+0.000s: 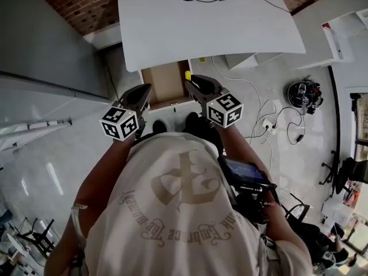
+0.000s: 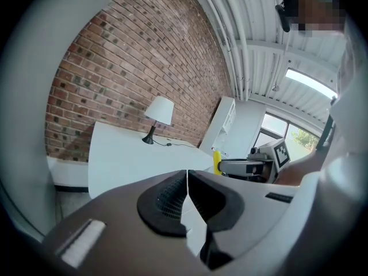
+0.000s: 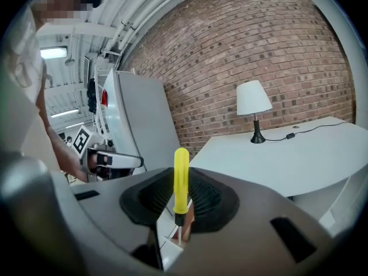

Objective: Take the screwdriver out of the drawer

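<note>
Right hand-held gripper [image 3: 181,199] is clamped on the screwdriver [image 3: 180,180]. The pads pinch the yellow handle low down, near where the thin metal shaft starts. The tool stands upright, handle up, tip down between the jaws. In the head view its yellow shows at the right edge of the open drawer [image 1: 167,84], which sits under the white bench [image 1: 213,22]. It looks lifted above the drawer rather than lying in it, though its height is hard to judge from that view.

Left hand-held gripper [image 2: 187,197] has its jaws pressed together with nothing between them. It hangs just left of the drawer front.

Handling, as a judgement:
- Small and light, so one gripper is enough.
- Rigid, not fragile.
- The smooth plastic handle is probably slippery and could pivot or slide in the ribbed pads if the grip loosens.
- Best hold is mid-handle, across the thickest part. The shaft is too thin for these pads.
- The present low grip leaves most of the handle above the pads, so it may tip if swung fast.

Counts:
- 1 screwdriver
- 1 drawer (brown floor, no other tool seen in the visible part)
- 2 hand-held grippers
- 1 bench
- 1 lamp [image 3: 253,99] on it, with a cable
</note>
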Available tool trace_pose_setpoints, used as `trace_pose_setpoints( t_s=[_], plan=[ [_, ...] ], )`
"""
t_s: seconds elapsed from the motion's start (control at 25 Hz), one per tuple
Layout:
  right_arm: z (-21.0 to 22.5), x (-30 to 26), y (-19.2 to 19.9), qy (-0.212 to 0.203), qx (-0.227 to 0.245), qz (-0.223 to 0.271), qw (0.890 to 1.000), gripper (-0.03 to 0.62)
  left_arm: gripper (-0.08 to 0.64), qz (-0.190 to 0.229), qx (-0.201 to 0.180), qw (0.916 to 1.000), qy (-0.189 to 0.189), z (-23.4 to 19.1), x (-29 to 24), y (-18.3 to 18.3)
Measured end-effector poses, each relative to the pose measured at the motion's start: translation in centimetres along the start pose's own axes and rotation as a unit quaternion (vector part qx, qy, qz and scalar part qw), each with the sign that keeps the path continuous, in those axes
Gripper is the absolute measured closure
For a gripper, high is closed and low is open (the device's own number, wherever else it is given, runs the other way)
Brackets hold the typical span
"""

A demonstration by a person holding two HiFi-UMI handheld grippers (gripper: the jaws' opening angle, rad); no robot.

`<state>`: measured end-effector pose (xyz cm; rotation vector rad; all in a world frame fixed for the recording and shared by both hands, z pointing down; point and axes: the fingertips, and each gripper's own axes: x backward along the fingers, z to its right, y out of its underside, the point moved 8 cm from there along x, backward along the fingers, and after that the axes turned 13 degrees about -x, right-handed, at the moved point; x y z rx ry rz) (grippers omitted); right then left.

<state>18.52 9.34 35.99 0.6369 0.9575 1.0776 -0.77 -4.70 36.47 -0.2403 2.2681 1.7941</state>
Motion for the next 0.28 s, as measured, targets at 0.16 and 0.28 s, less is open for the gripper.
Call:
trace_pose_setpoints(
  t_s=[0.16, 0.28],
  plan=[
    [-0.25, -0.08, 0.32, 0.001, -0.002, -0.005, 1.000, 0.523, 0.548, -0.001, -0.005, 1.0000, 0.005, 0.13, 0.38, -0.16],
    [-0.48, -0.07, 0.62, 0.006, -0.006, -0.007, 1.000, 0.523, 0.548, -0.003, -0.004, 1.0000, 0.007, 0.10, 0.78, 0.02]
  ],
)
